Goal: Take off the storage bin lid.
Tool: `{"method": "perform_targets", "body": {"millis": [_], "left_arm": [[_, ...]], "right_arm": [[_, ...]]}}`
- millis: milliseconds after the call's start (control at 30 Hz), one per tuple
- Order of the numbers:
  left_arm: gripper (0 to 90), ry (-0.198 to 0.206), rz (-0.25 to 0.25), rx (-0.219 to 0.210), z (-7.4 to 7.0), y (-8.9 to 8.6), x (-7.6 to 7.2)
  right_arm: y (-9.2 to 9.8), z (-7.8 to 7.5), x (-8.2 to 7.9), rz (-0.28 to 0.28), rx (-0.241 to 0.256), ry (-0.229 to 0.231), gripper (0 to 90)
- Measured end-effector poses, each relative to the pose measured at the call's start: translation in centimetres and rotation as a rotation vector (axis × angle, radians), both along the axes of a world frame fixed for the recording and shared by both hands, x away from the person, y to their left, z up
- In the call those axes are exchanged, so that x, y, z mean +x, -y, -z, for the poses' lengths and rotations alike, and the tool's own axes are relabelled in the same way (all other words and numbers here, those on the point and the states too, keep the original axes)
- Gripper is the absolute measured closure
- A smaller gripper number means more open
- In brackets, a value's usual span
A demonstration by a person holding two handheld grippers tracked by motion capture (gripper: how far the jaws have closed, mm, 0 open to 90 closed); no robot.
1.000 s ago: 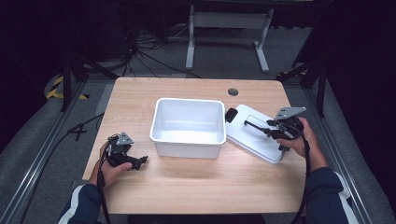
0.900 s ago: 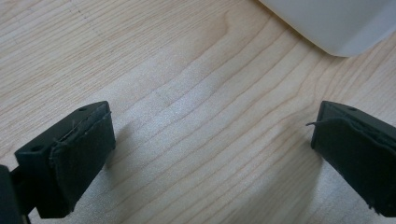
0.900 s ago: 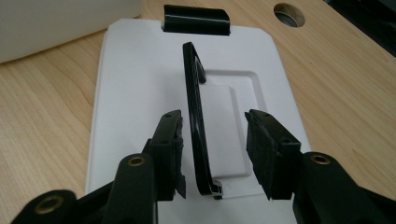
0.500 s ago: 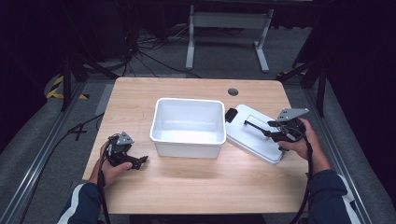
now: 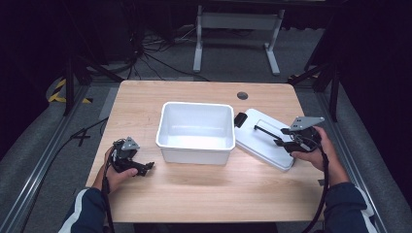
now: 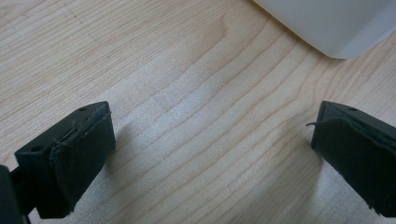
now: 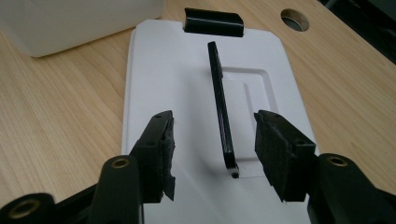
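A white lid point(image 5: 265, 138) lies flat on the wooden bench point(image 5: 204, 194), just right of an empty white tub point(image 5: 196, 131). The right gripper point(image 7: 212, 149) hovers low over the lid's near end, its jaws spread either side of the thin black handle point(image 7: 219, 109) standing up from the lid, not touching it. The left gripper point(image 6: 210, 154) rests near the tub's left front corner, jaws wide apart over bare wood.

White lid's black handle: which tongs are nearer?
Right. The right tongs straddle the lid handle, open. The left tongs rest across the white bin, on bare table.
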State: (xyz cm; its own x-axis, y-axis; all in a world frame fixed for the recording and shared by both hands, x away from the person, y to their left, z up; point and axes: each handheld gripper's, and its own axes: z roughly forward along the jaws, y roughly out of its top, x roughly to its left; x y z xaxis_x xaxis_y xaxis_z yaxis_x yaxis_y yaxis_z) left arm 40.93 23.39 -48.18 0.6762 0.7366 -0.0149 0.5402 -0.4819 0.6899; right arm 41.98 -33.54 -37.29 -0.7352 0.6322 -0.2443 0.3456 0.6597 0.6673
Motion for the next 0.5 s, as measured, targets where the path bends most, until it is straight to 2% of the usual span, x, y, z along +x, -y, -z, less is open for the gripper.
{"method": "perform_targets", "body": {"millis": [500], "left_arm": [[0.2, 0.000, -0.001, 0.000, 0.0, 0.0, 0.0]], "right_arm": [[1.6, -0.5, -1.9, 0.048, 0.020, 0.028, 40.0]]}}
